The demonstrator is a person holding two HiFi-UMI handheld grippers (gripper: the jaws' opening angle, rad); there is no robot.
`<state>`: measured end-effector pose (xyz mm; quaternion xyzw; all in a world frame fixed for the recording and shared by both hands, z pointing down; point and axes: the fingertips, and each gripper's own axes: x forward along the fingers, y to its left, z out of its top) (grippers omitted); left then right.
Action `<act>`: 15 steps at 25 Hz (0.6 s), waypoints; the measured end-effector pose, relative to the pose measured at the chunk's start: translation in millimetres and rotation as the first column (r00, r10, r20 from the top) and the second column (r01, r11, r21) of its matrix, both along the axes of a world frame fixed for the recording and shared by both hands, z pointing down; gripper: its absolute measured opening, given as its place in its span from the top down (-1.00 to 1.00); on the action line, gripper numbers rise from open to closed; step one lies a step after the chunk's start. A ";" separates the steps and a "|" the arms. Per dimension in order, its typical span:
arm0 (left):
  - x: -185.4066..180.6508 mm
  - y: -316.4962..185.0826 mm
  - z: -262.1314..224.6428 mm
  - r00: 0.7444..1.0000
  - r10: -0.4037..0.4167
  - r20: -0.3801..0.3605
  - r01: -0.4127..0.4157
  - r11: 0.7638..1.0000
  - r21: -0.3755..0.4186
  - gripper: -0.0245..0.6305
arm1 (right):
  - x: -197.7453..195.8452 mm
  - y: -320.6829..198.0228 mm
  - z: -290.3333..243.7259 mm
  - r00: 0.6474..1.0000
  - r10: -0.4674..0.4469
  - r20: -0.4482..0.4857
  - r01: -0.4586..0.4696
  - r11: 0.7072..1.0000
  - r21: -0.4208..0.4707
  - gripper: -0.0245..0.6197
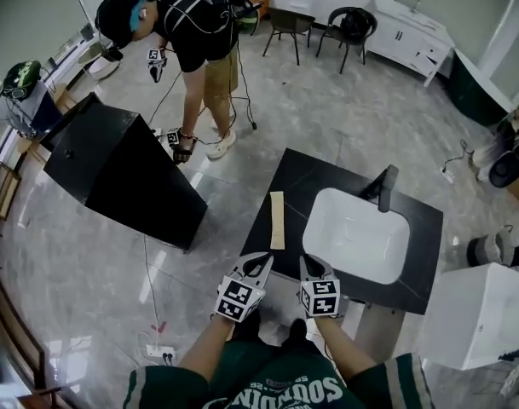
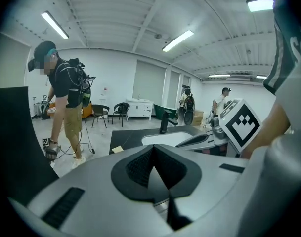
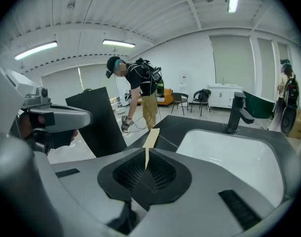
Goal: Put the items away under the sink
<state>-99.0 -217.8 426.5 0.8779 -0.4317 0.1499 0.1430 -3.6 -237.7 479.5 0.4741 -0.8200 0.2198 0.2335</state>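
A black countertop holds a white sink with a black faucet. A flat beige strip lies on the counter left of the basin. Both grippers hover at the counter's near edge. My left gripper is shut and empty, just below the strip's near end. My right gripper is also shut, in front of the basin. Over the shut right gripper the beige strip shows beyond the tips, lying on the counter. The left gripper has nothing between its pads.
A person in a black shirt bends over beside a tall black cabinet at the left. Cables and a power strip lie on the floor. A white box stands at the right, chairs at the back.
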 end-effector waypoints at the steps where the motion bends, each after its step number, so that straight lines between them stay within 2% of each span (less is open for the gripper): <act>1: -6.5 -7.5 -0.3 1.000 0.016 -0.002 -0.016 1.000 0.003 0.90 | -7.6 -5.7 0.6 1.000 0.010 -0.003 -0.010 1.000 0.000 0.77; 10: -56.3 -37.7 14.8 0.995 0.091 -0.039 -0.092 0.995 -0.027 0.90 | -51.0 -45.3 17.1 0.998 0.052 -0.048 -0.053 0.999 -0.009 0.77; 12: -65.3 -40.4 22.5 0.994 0.101 -0.044 -0.103 0.994 -0.041 0.90 | -57.4 -50.7 29.1 0.996 0.049 -0.075 -0.051 0.998 -0.033 0.76; 15: -76.9 -44.5 31.0 0.993 0.108 -0.051 -0.111 0.992 -0.059 0.89 | -64.5 -54.6 55.3 0.994 0.051 -0.094 -0.062 0.991 -0.118 0.70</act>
